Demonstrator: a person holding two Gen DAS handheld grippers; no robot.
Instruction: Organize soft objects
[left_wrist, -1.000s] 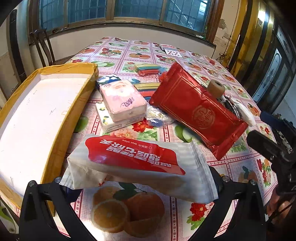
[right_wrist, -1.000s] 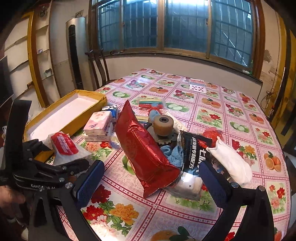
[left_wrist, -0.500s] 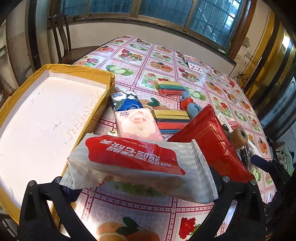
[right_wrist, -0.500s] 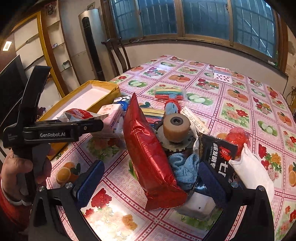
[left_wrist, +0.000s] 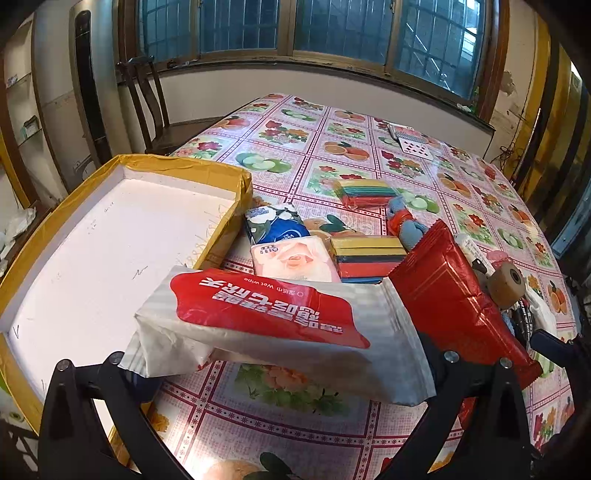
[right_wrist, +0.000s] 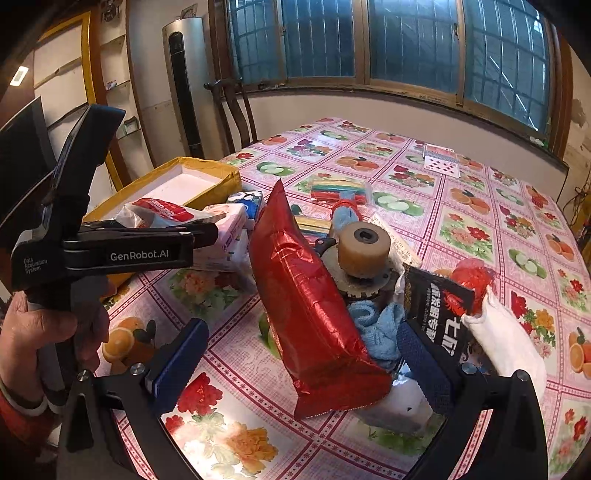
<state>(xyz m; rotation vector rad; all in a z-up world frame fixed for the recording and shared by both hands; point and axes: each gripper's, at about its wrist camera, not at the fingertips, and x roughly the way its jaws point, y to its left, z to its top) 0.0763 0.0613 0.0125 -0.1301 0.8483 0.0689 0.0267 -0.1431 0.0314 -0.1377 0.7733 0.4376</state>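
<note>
Here, left gripper (left_wrist: 280, 365): clamped across a white and red wet wipe pack (left_wrist: 273, 325), one finger at each end of it, the pack held off the table.
Wet wipe pack: lies crosswise between the fingers, red label up, its left end over the near corner of the tray; in the right wrist view it shows as a crumpled white and red bundle (right_wrist: 162, 214) at the tip of the left gripper (right_wrist: 207, 232).
Hand: a person's hand (right_wrist: 40, 332) grips the handle of the left gripper.
Tray (left_wrist: 44, 236): shallow, yellow rim, white floor, at the left edge of the table.
Right gripper (right_wrist: 295, 362): fingers spread wide and holding nothing; its blue pads (right_wrist: 177, 354) stand on either side of a red foil bag.
Red foil bag (right_wrist: 314, 317): tilted up on its edge, leaning against the heap behind it.
Heap: a tan roller (right_wrist: 364, 247), a blue cloth (right_wrist: 376, 328), a black packet (right_wrist: 439, 310) and a white cloth (right_wrist: 506, 339), packed close together.
Beyond the wipe pack: a pink tissue pack (left_wrist: 295, 260), a blue tissue pack (left_wrist: 275, 223) and a striped sponge block (left_wrist: 369, 256), just beside one another near the tray's far corner.
Table (left_wrist: 295, 424): covered with a pink cloth printed with fruit and flowers.
</note>
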